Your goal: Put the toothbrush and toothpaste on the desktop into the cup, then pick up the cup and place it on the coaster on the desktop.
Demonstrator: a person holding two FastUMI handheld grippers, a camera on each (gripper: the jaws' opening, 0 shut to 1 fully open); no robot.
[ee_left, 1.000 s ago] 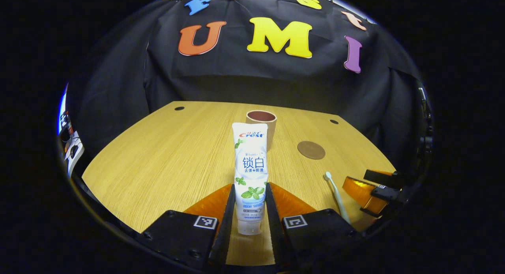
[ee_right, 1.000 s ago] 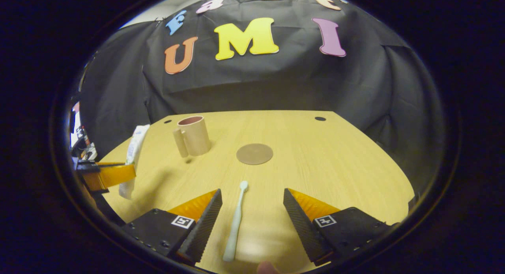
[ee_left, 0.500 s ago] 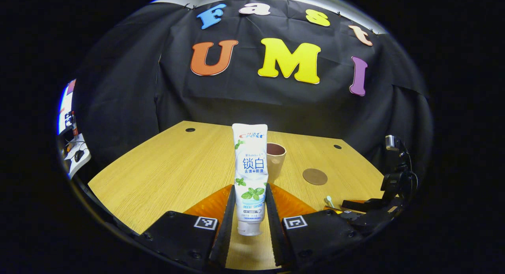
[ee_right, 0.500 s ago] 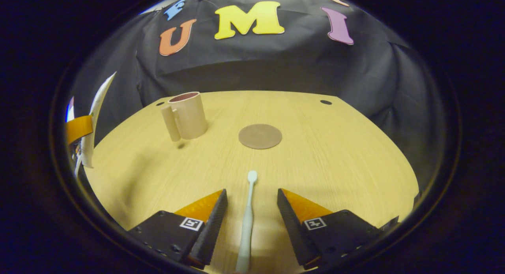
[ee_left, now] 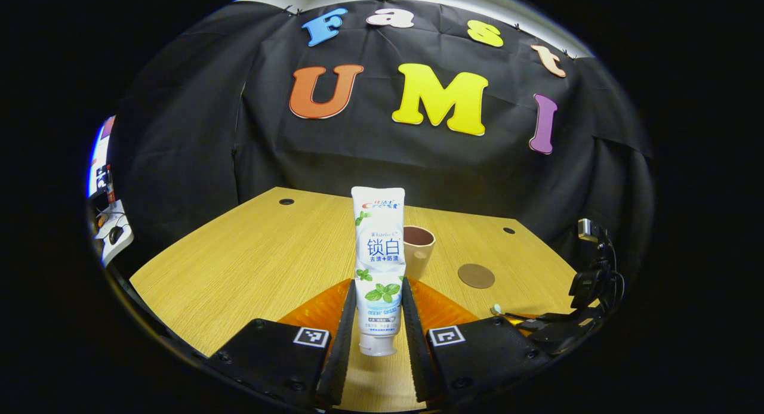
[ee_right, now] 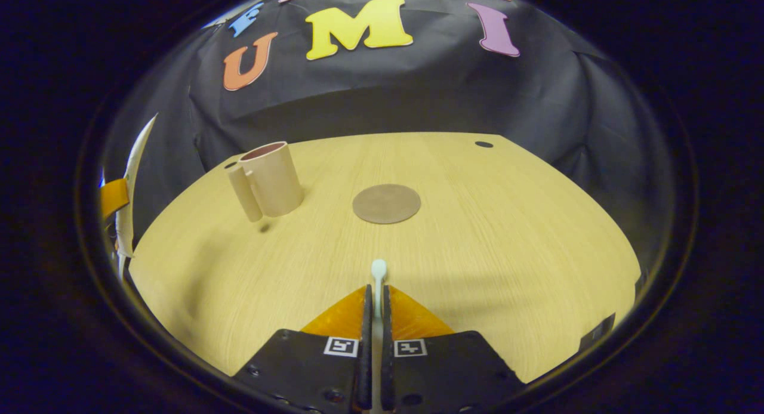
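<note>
Toothpaste tube (ee_left: 378, 265): standing upright between the two fingers of the left gripper (ee_left: 376, 318), cap end down and crimped end up; both fingers are pressing on its lower part, and the cap is hanging clear of the wooden desktop (ee_left: 250, 265). In the right gripper view the same tube (ee_right: 134, 181) is showing at the far left edge, tilted, with one finger of the left gripper (ee_right: 113, 197) lying across it.
Toothbrush (ee_right: 378, 269): being clamped by the handle between the closed fingers of the right gripper (ee_right: 374, 324); its pale head is sticking out just past the fingertips, pointing toward the coaster. Whether the head is touching the desktop cannot be told. In the left gripper view the head (ee_left: 496, 309) is peeking out beside the right gripper (ee_left: 561, 324) at the lower right.
Cup (ee_right: 270, 178): standing upright on the desktop (ee_right: 477, 235), handle turned toward the right gripper's camera, dark inside, nothing visible in it. In the left gripper view it (ee_left: 419, 250) is sitting just behind the tube, partly hidden by it.
Coaster (ee_right: 386, 203): lying flat, round and brown, beside the cup and apart from it, bare; also showing to the right of the cup in the left gripper view (ee_left: 476, 276).
Desktop: carrying two small dark cable holes near its far corners (ee_left: 286, 201).
Booth wall (ee_left: 370, 145): black cloth hanging behind the desk.
</note>
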